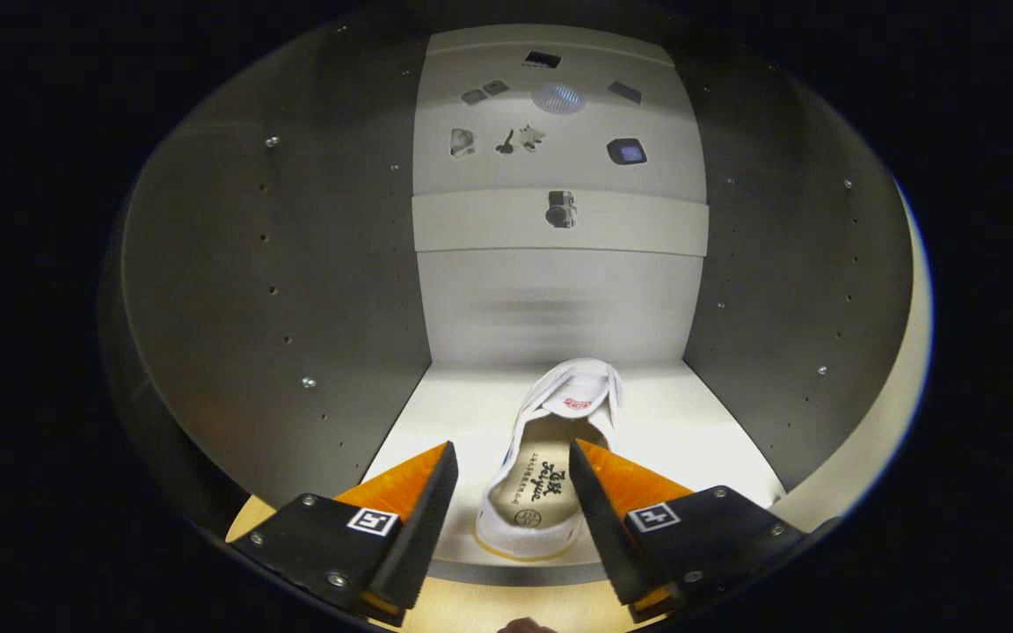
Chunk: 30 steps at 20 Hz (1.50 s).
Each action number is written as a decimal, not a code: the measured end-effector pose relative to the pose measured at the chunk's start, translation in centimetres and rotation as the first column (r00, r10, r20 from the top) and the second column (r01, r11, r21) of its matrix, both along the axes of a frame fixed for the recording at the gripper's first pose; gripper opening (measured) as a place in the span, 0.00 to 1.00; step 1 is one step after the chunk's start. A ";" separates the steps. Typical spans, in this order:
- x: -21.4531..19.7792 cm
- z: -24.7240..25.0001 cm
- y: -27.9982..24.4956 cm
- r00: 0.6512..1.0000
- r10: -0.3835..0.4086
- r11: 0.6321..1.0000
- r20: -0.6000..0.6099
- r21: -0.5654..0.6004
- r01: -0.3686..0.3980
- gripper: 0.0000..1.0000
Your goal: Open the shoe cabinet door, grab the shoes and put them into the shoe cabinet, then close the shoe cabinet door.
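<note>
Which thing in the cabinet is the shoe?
Look inside the open shoe cabinet, down on its pale bottom shelf. The white sneaker lies there, heel between the open hand-held gripper fingers, toe toward the back wall. It's the shelf's lone object, with dark lettering on its insole.

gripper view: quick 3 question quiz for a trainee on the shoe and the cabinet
1. True or false: the white shoe already lies on the floor of the shoe cabinet.
2. The gripper is: A) shut on the shoe, B) open with the shoe's heel between its fingers, C) shut on nothing.
3. Which end of the shoe points toward the cabinet's back wall?

Key
1. True: it rests on the pale floor between the side walls.
2. B: there is a gap on the left finger's side; the right finger's contact cannot be judged.
3. The toe.
</note>
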<state>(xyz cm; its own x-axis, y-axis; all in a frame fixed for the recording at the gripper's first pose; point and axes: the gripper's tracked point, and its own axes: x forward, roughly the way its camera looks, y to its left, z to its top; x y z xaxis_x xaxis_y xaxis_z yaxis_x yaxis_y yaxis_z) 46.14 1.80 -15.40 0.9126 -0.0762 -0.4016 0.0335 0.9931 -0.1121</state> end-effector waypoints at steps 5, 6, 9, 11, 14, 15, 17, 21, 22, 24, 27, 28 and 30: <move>-5.7 2.3 1.1 0.999 0.005 1.000 0.045 -0.023 -0.004 0.93; -7.0 2.6 1.4 0.999 0.006 1.000 0.051 -0.026 -0.005 0.93; -10.9 3.4 1.5 0.998 0.001 1.000 0.064 -0.023 0.001 0.93; -13.7 3.9 1.4 0.998 -0.004 1.000 0.070 -0.020 0.005 0.93; -17.8 4.4 1.5 0.997 -0.014 1.000 0.075 -0.021 0.015 0.93; -19.0 4.6 1.4 0.997 -0.017 1.000 0.077 -0.022 0.019 0.93; -21.9 4.8 1.6 0.997 -0.023 0.999 0.076 -0.022 0.025 0.94; -26.2 5.9 1.6 0.996 -0.019 1.000 0.083 -0.021 0.021 0.93; -27.1 6.3 1.7 0.996 -0.015 1.000 0.087 -0.018 0.017 0.93; -28.8 7.1 1.5 0.995 -0.011 1.000 0.098 -0.008 0.012 0.93; -31.7 7.9 1.1 0.994 -0.002 1.000 0.107 0.015 0.000 0.93; -32.8 8.3 0.7 0.994 0.002 1.000 0.111 0.018 -0.004 0.93; -35.4 8.6 -0.3 0.995 0.001 1.000 0.100 0.022 -0.004 0.93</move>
